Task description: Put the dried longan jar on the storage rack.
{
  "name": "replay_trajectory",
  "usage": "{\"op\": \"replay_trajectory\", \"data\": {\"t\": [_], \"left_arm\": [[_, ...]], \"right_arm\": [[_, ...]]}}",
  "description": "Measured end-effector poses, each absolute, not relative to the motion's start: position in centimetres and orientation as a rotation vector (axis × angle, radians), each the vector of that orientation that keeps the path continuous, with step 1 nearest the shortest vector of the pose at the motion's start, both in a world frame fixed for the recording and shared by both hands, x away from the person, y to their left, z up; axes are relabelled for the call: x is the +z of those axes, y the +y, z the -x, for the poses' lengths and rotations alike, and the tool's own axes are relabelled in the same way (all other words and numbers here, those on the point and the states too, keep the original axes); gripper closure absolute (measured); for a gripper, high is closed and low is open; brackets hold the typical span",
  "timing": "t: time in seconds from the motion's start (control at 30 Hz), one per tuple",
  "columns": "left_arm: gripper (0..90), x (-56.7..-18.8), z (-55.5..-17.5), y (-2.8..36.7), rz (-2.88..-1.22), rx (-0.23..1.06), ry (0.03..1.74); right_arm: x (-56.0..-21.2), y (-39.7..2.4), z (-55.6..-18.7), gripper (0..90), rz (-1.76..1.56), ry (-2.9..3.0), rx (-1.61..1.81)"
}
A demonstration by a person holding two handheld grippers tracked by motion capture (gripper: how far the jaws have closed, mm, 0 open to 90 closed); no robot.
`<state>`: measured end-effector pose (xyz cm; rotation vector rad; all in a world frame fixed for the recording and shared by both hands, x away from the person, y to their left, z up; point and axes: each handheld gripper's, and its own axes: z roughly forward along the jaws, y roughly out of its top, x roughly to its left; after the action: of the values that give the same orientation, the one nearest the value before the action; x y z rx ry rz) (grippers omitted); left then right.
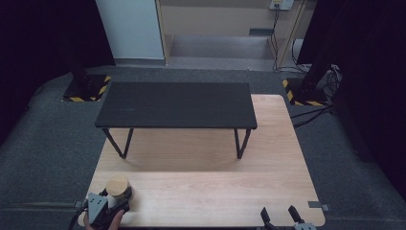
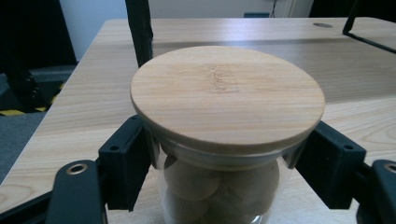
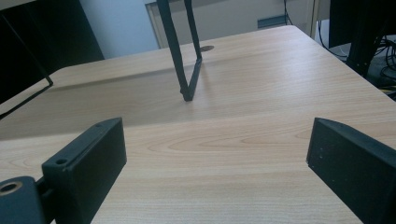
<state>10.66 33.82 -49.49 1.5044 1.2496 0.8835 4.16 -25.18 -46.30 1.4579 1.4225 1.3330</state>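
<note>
Between the two black jaws of the left tongs point(image 2: 224, 158) a glass jar point(image 2: 219, 186) is held just under its round wooden lid point(image 2: 227, 95), both jaws pressed against the glass; pale wooden balls point(image 2: 191, 179) are seen packed inside. From the high view the jar point(image 1: 118, 188) is found at the near left corner of the surface point(image 1: 206, 187), directly ahead of the left tongs point(image 1: 107, 206), with a hand point(image 1: 114, 221) closed round the handle behind them. Whether the jar is lifted or resting on the wood cannot be told. The right tongs point(image 3: 217, 154) are kept wide open with nothing between the jaws, bare wood lying ahead of them; they are seen low at the near right edge point(image 1: 280, 214), well apart from the jar.

The step in hand is judged to be the grasp of the jar, already made. For the next move a steady, upright lift is called for, since the grip is taken on smooth glass and the lid may only sit loosely; a likely destination is the low black shelf point(image 1: 174, 104) standing beyond both tongs on thin metal legs point(image 3: 184, 56).

The surface is of light wood, with little else laid on it. Around it grey carpet point(image 1: 48, 143) is spread, and beyond the shelf a pale panel point(image 1: 130, 28), dark curtains, cables point(image 1: 311, 112) and yellow-and-black striped stand bases point(image 1: 86, 88) are seen.
</note>
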Motion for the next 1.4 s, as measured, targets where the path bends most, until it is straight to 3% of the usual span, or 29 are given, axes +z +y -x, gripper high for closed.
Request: {"op": "replay_trajectory", "data": {"t": [0.63,0.93,1.4], "left_arm": [[24.1,-41.1,-9.7,35.4,-1.492,0.856,1.148],[24.1,-35.7,-11.4,36.1,-1.499,0.853,1.067],[24.2,-30.5,-14.4,37.2,-1.479,0.839,1.013]], "right_arm": [[-45.9,-25.1,-4.0,5.1,-1.446,1.420,1.361],[-45.8,-25.1,-3.9,5.1,-1.444,1.414,1.365],[-45.3,-25.0,-3.8,5.2,-1.432,1.408,1.367]]}}
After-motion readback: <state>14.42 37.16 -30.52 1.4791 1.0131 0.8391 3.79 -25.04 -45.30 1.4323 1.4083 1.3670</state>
